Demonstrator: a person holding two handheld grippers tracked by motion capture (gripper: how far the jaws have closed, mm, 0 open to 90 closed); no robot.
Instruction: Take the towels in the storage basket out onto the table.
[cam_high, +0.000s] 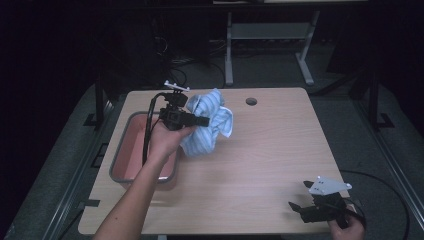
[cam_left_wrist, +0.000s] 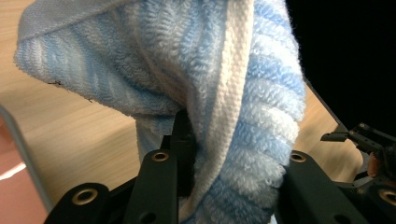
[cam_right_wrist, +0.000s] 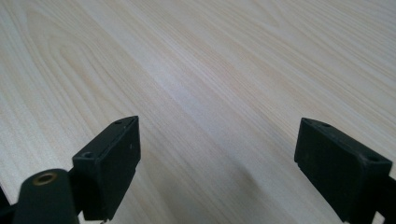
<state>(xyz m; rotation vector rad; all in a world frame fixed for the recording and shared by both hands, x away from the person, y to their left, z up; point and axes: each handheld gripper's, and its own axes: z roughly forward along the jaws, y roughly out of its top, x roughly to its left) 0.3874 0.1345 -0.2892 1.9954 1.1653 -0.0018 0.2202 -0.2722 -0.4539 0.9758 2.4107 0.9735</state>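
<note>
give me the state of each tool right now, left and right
left tool: closed on the blue striped towel, held beside the pink bin.
right tool: open, nothing between its jaws, over the bare wooden table.

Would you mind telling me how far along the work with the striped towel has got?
Done: the left claw is shut on the blue-and-white towel, which hangs bunched from it beside the pink tub. In hand: carrying the towel; where it is headed I cannot tell. Left: putting it down and letting go. The right claw rests open and empty near the table corner.
</note>
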